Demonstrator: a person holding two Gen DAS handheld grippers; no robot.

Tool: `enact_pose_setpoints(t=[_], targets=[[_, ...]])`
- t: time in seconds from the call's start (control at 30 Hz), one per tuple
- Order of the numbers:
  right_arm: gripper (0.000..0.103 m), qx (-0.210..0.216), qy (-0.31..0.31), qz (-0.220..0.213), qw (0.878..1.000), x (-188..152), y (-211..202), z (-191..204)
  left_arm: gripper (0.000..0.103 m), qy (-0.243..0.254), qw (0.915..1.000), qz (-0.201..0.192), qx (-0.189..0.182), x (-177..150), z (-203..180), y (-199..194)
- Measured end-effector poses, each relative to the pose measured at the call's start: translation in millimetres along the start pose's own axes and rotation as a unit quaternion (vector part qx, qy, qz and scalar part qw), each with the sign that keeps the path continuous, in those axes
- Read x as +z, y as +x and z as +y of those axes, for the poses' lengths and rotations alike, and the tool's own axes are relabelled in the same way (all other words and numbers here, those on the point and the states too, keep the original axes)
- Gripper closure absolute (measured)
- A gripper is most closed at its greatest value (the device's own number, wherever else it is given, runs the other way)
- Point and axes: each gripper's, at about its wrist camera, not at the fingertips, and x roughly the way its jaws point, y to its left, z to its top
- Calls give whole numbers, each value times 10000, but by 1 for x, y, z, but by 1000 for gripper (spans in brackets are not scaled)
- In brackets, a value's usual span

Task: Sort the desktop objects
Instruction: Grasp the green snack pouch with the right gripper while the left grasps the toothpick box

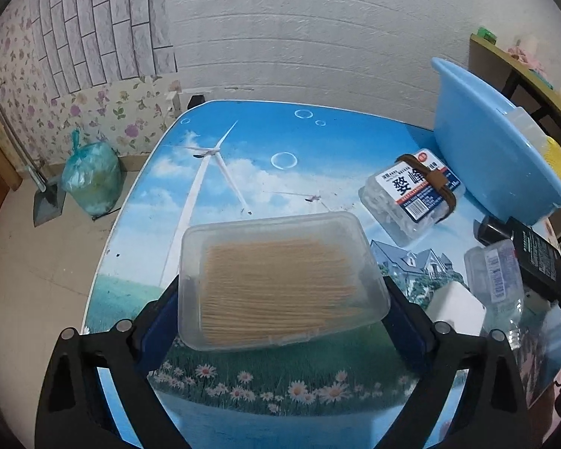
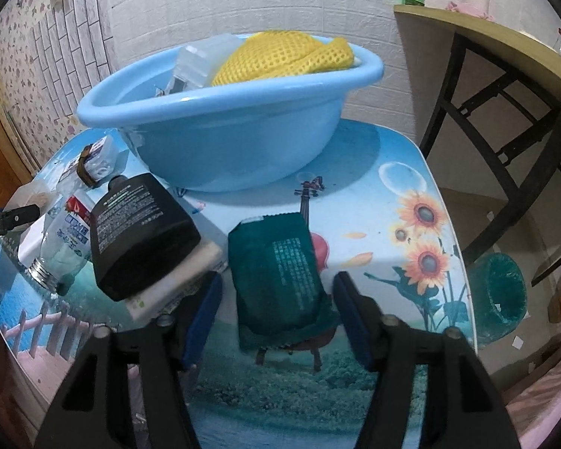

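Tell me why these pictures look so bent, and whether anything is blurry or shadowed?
Left wrist view: the fisheye lens curves the brick wall, corners go black, and the toothpick box held in the left tongs looks soft. Right wrist view: the same bending; the blue basin casts a soft shadow on the table.

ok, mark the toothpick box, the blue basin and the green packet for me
toothpick box (image 1: 280, 280), left wrist view, centre of the clear lid.
blue basin (image 2: 235, 142), right wrist view, front outer wall.
green packet (image 2: 280, 273), right wrist view, printed face, mid-pack.
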Motion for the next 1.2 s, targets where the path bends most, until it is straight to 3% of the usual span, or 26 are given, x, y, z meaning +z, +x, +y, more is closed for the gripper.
enact_pose_setpoints(t=[0.17, 0.77, 1.2], targets=[[56, 40, 62, 19, 10000, -4, -5, 0, 7, 23, 9999, -66, -92, -7, 2, -11], [57, 5, 124, -152, 9998, -29, -40, 8, 7, 507, 9980, -185, -326, -51, -4, -54], [57, -17, 212, -173, 9996, -45, -54, 9, 7, 696, 9970, -66, -344, -74, -12, -60]])
